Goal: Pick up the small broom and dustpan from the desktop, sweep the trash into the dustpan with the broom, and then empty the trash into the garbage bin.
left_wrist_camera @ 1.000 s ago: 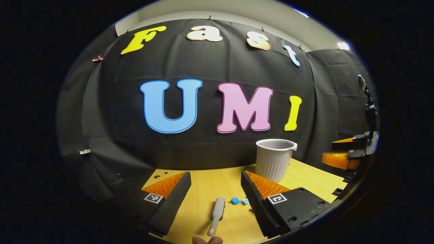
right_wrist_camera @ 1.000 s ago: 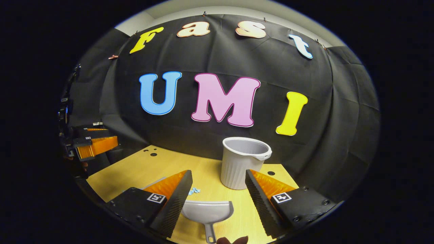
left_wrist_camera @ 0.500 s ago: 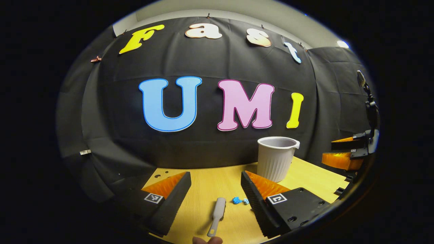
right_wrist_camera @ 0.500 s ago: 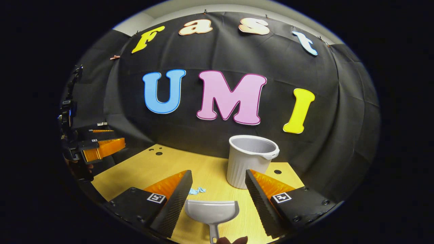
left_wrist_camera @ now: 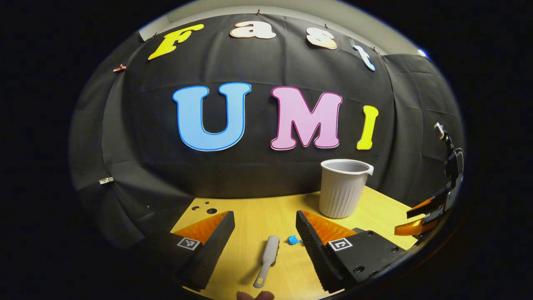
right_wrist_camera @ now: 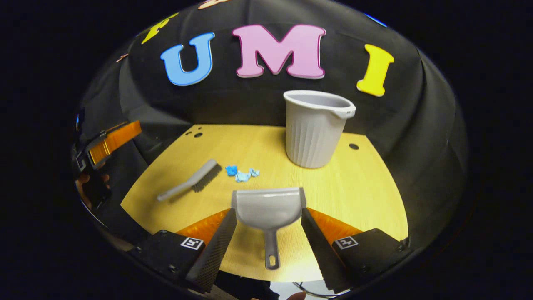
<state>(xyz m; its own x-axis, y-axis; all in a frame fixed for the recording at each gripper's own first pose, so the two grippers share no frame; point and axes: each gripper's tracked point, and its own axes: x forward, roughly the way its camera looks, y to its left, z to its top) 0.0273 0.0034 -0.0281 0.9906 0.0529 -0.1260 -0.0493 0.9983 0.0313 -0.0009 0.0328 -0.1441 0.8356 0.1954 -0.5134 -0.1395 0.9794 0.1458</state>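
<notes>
In the left gripper view, the left gripper (left_wrist_camera: 265,231) hovers with its jaws spread over the small broom (left_wrist_camera: 267,259), which lies flat on the desktop (left_wrist_camera: 250,216) beside the blue trash (left_wrist_camera: 293,239). The garbage bin (left_wrist_camera: 344,187) stands behind.

In the right gripper view, the right gripper (right_wrist_camera: 268,229) has its jaws spread around the dustpan (right_wrist_camera: 267,208), not touching it. Nothing is picked up; sweeping and emptying remain.

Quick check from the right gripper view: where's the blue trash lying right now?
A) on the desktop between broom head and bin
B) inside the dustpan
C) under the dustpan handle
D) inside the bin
A: the blue trash lies on the bare desktop, beside the broom head, short of the bin.
</notes>
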